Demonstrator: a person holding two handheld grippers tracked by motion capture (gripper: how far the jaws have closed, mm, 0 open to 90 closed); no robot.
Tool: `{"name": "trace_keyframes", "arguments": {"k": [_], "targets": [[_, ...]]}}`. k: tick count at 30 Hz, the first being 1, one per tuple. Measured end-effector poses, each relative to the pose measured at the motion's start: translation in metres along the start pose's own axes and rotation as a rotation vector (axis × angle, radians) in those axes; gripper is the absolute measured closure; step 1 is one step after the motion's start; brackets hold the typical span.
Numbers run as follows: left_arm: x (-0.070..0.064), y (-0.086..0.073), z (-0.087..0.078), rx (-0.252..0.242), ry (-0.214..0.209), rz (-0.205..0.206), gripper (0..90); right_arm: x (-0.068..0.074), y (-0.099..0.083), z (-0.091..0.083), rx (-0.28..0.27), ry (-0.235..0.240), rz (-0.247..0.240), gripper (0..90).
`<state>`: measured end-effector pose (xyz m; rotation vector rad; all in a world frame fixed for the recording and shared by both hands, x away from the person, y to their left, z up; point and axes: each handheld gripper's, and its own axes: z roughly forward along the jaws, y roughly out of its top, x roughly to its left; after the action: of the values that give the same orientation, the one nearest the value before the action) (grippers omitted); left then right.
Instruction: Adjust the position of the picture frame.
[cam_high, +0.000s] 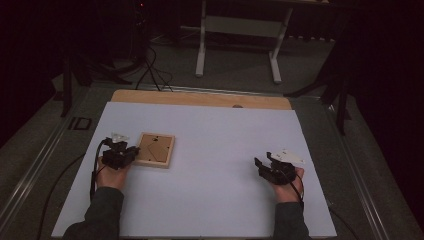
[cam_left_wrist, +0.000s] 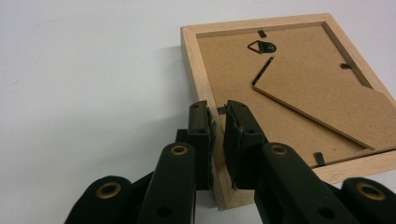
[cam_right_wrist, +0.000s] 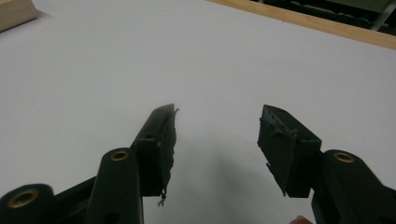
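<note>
A light wooden picture frame (cam_high: 156, 150) lies face down on the white table sheet (cam_high: 215, 145), left of centre. Its brown backing board (cam_left_wrist: 299, 93) faces up, with a black hanger, a stand flap and small black tabs. My left gripper (cam_high: 132, 151) is at the frame's left side. In the left gripper view it (cam_left_wrist: 219, 116) is shut on the frame's wooden rail, one jaw outside and one inside. My right gripper (cam_high: 263, 162) hovers over the bare sheet at the right, jaws wide apart (cam_right_wrist: 217, 121) and nothing between them. A corner of the frame (cam_right_wrist: 14, 11) lies far off.
The bare wooden tabletop (cam_high: 200, 98) forms a strip along the sheet's far edge. Beyond it, a white desk stand (cam_high: 237, 30) and dark cables (cam_high: 150, 70) are on the grey floor. A black cable (cam_high: 93, 175) trails from the left gripper.
</note>
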<state>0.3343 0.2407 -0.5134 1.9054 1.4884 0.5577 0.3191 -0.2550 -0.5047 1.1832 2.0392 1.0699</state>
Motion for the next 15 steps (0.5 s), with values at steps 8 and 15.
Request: {"name": "trace_keyframes", "arguments": {"k": [8,15], "targets": [[-0.008,0.002,0.003,-0.004,-0.029,0.033,81.2,0.0,0.0,0.0,-0.002,0.0,-0.002,45.8],[-0.018,0.004,0.006,-0.002,-0.058,0.069,81.2,-0.001,0.0,-0.001,-0.004,-0.001,-0.001,45.8]]}}
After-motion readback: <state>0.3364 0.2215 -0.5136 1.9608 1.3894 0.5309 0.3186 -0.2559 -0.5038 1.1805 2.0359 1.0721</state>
